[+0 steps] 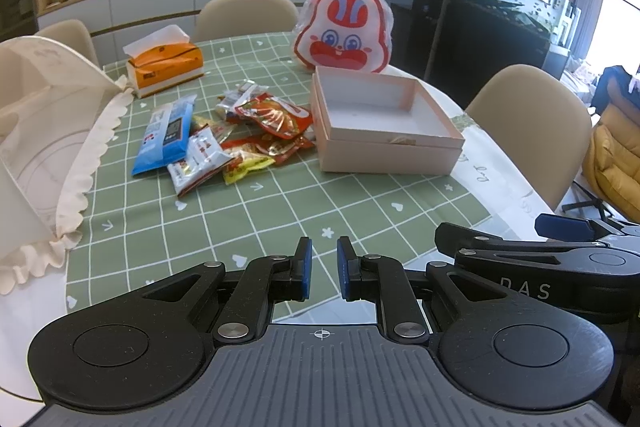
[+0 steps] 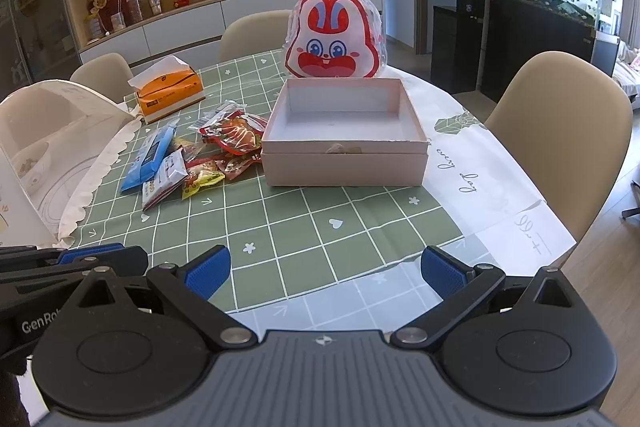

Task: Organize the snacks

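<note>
A pile of snack packets (image 1: 224, 143) lies on the green checked tablecloth, left of an open, empty pink box (image 1: 384, 123). The pile holds a blue packet (image 1: 166, 135), a white-and-red packet (image 1: 200, 159) and red packets (image 1: 276, 115). The pile (image 2: 200, 155) and the box (image 2: 344, 143) also show in the right wrist view. My left gripper (image 1: 324, 267) hangs over the table's near edge, its jaws nearly together with a small gap, empty. My right gripper (image 2: 326, 271) is wide open and empty, beside the left one.
A red-and-white rabbit-face bag (image 1: 344, 27) stands behind the box. An orange tissue box (image 1: 166, 67) sits at the back left. A white mesh food cover (image 1: 44, 131) stands at the left. Beige chairs (image 2: 560, 143) surround the table. A cabinet lines the wall.
</note>
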{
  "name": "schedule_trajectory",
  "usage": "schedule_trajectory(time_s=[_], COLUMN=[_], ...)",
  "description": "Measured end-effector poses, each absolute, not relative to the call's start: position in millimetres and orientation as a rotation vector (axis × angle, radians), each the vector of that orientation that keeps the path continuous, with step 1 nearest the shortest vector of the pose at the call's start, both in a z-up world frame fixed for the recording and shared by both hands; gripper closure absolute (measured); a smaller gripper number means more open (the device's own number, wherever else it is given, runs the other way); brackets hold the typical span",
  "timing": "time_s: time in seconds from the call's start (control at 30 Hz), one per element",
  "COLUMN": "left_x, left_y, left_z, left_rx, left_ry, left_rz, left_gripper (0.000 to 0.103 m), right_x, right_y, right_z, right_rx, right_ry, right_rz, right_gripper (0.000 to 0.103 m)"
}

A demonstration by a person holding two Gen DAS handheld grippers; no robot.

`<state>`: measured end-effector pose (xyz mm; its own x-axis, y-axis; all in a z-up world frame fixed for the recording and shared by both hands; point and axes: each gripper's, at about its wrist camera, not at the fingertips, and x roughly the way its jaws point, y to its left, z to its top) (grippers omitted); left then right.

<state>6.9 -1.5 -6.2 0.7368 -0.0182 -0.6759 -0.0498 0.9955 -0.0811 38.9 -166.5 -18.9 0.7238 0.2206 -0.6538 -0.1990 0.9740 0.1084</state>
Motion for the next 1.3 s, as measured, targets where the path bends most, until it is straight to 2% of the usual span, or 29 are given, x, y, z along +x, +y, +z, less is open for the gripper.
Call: schedule_trajectory(time_s=[0.9, 1.17, 1.3], left_x=[38.4, 81.0, 100.1], left_y=[16.4, 63.1, 101.5], left_z=[-22.4, -39.8, -45.5], left_rx=[-0.143, -0.317, -0.296], left_ry=[0.795, 0.87, 0.822], left_rz=[0.023, -0.089, -0.004], left_gripper=[0.085, 0.085, 0.085], right_x=[66.9, 97.8, 117.4], right_y=[-158.5, -143.7, -126.8], right_z=[-38.5, -58.8, -56.3], right_rx=[0.033, -0.014, -0.05], right_ry=[0.776, 0.807, 0.779], right_rz=[0.27, 0.343, 0.401], right_gripper=[0.001, 0.001, 0.001])
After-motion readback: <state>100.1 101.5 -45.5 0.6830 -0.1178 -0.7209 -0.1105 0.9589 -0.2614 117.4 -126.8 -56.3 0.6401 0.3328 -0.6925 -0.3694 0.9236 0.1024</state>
